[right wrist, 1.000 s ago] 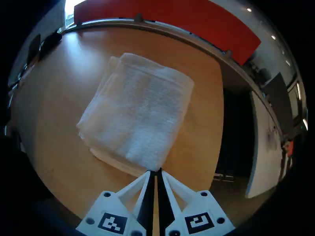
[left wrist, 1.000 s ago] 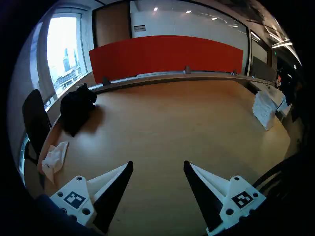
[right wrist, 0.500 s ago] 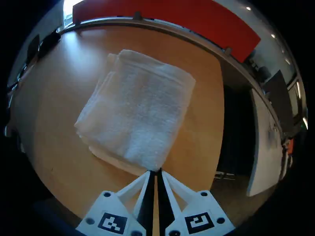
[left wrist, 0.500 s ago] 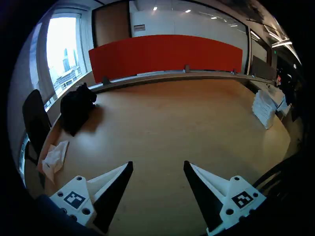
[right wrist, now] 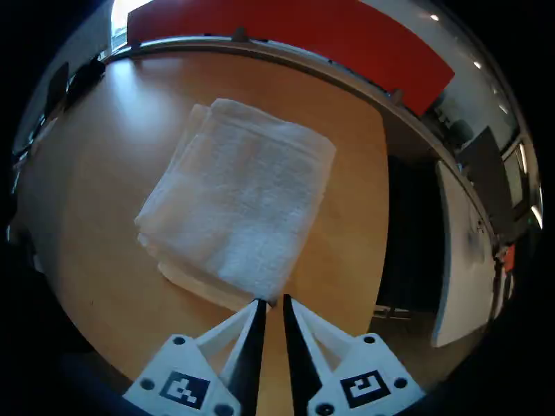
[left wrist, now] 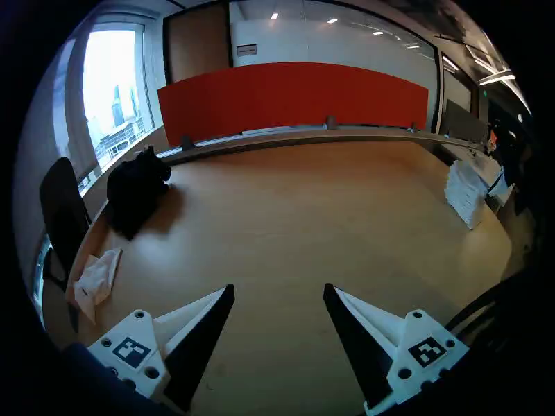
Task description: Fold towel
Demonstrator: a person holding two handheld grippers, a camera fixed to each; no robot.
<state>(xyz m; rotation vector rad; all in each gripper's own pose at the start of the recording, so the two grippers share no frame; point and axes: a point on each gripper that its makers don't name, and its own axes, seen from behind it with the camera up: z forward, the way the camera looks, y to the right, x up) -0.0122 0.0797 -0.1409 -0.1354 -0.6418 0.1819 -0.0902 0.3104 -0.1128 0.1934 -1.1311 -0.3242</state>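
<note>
- Left gripper view: the left gripper (left wrist: 277,287) hangs over a wooden table (left wrist: 298,208), its jaws spread wide with nothing but bare tabletop between them.
- Each finger carries a white block with a square black-and-white marker.
- A black bag (left wrist: 135,191) sits on the table's far left part, close to the edge.
- A crumpled white cloth (left wrist: 97,281) lies nearer, at the left edge, well apart from the bag.
- A dark chair (left wrist: 61,215) stands off the left edge, beside a bright window (left wrist: 111,97).
- A long red panel (left wrist: 291,97) runs along the table's far side.
- A white stack (left wrist: 466,194) rests at the right edge; whether it is cloth or paper I cannot tell.
- Right gripper view: the towel (right wrist: 239,201) lies on the table, folded into a thick, roughly square pad with several layers showing along its left and near edges.
- It sits turned, one corner pointing at the camera.
- The right gripper (right wrist: 272,300) is at that near corner, its jaws parted by a narrow slit through which the tabletop shows.
- The corner ends right at the fingertips; whether they touch the cloth I cannot tell.
- The towel lies flat, and no part of it is lifted.
- Past the table's right edge the floor is dark.
</note>
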